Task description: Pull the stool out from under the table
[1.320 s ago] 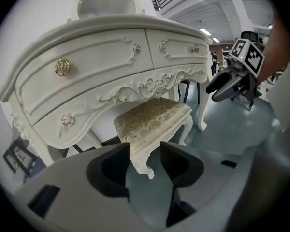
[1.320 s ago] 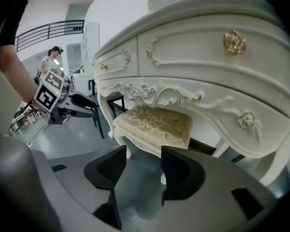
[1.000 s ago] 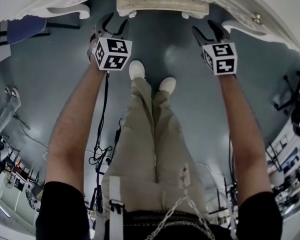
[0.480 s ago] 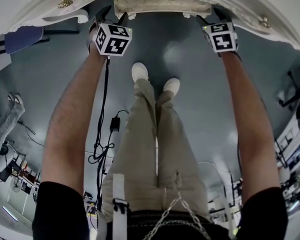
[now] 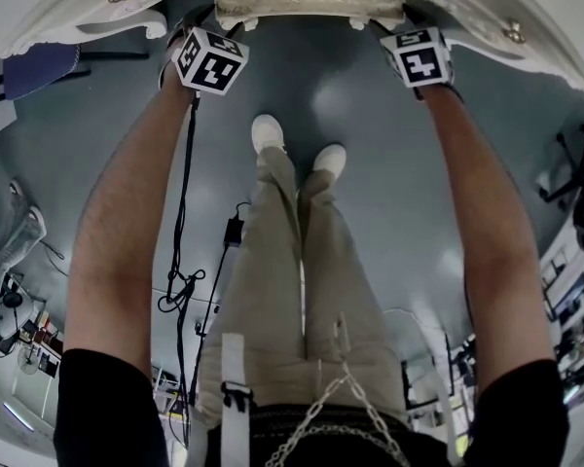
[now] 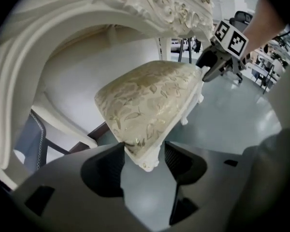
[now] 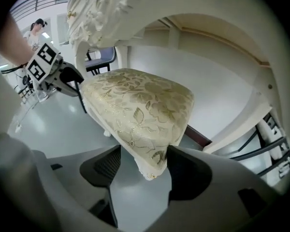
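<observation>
While the left hand-held gripper (image 6: 142,153) opens and the right hand-held gripper (image 7: 144,153) gapes around it, the stool (image 6: 150,100) is gold-floral cream.

The stool (image 5: 311,0) is set under the table (image 5: 63,10); the shoes (image 5: 267,132) are placed before it on the floor (image 5: 380,193). A chair (image 5: 41,66) is seen leftward.

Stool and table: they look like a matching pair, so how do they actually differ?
The stool has a padded seat in cream fabric with a gold leaf pattern; the table is bare white with carved scrollwork. The stool stands low, under the table's arch, which spans above it. The stool's seat bulges softly; the table's edge is hard and moulded. Both have white frames.
</observation>
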`<state>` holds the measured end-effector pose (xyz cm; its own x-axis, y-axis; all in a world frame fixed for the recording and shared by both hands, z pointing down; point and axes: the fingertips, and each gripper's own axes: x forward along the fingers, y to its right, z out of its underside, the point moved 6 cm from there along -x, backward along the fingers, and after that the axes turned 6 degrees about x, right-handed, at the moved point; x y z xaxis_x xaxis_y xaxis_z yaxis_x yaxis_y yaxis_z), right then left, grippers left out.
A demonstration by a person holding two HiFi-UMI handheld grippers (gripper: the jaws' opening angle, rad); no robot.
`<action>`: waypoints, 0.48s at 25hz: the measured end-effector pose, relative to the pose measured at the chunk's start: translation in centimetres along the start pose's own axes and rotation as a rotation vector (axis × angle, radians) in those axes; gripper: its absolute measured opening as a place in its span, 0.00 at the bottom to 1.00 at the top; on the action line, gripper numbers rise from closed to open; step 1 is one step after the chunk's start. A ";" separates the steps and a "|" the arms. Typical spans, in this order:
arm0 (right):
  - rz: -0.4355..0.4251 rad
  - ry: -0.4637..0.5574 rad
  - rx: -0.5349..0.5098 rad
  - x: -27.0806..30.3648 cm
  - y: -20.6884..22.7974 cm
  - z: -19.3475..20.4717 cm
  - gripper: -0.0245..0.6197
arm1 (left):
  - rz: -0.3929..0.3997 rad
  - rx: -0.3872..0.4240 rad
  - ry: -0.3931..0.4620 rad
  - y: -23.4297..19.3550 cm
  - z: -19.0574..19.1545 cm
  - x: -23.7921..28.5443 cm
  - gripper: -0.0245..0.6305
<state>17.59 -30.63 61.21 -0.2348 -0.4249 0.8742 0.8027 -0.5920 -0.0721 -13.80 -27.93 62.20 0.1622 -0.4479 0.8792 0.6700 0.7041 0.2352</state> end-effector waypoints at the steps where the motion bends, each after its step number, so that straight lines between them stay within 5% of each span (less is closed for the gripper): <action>1: -0.025 -0.013 -0.032 -0.4 -0.8 0.3 0.47 | -0.001 -0.039 0.005 -0.2 0.3 0.0 0.41; 4: -0.073 -0.045 -0.169 -1.1 -2.4 1.3 0.47 | -0.017 -0.126 0.010 -1.5 1.2 0.0 0.41; 8: -0.056 -0.019 -0.080 -0.8 -1.4 1.0 0.49 | -0.011 0.022 -0.008 -1.9 1.4 0.2 0.42; 12: -0.066 -0.039 -0.050 -0.1 -2.0 -0.1 0.53 | 0.001 0.082 0.004 -2.6 1.1 0.2 0.47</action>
<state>15.98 -29.50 61.26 -0.2639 -0.3574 0.8959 0.7578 -0.6514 -0.0366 -16.28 -29.25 62.23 0.1659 -0.4492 0.8779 0.6086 0.7471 0.2673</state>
